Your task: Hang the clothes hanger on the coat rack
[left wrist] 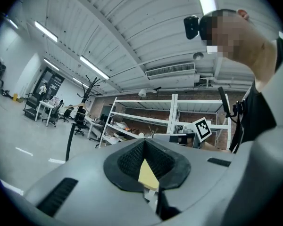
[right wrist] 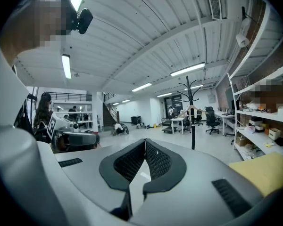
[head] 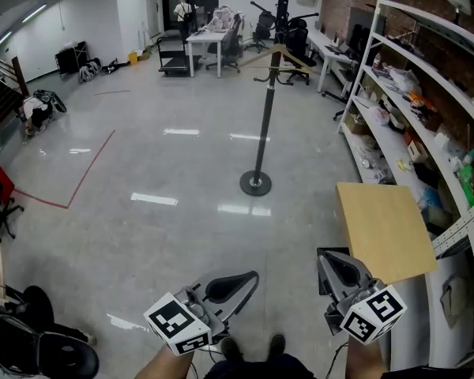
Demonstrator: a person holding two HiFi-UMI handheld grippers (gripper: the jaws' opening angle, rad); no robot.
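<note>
The black coat rack (head: pixel 265 109) stands on a round base in the middle of the floor, a few steps ahead of me. A pale wooden clothes hanger (head: pixel 275 54) hangs on it, up near its hooks. Both grippers are held low at the bottom of the head view, far from the rack. My left gripper (head: pixel 251 276) is shut with nothing in it, and so is my right gripper (head: pixel 326 257). In the right gripper view the rack (right wrist: pixel 192 126) and the hanger (right wrist: pixel 192 108) show small beyond the closed jaws (right wrist: pixel 145 142). The left gripper view shows the rack (left wrist: pixel 70 138) far off past its closed jaws (left wrist: pixel 144 143).
White shelving (head: pixel 426 109) full of small items runs along the right wall. A tan wooden tabletop (head: pixel 383 227) juts out just ahead of my right gripper. Desks and office chairs (head: pixel 213 42) and a person (head: pixel 183 10) are at the far end. A black chair (head: pixel 31 350) sits lower left.
</note>
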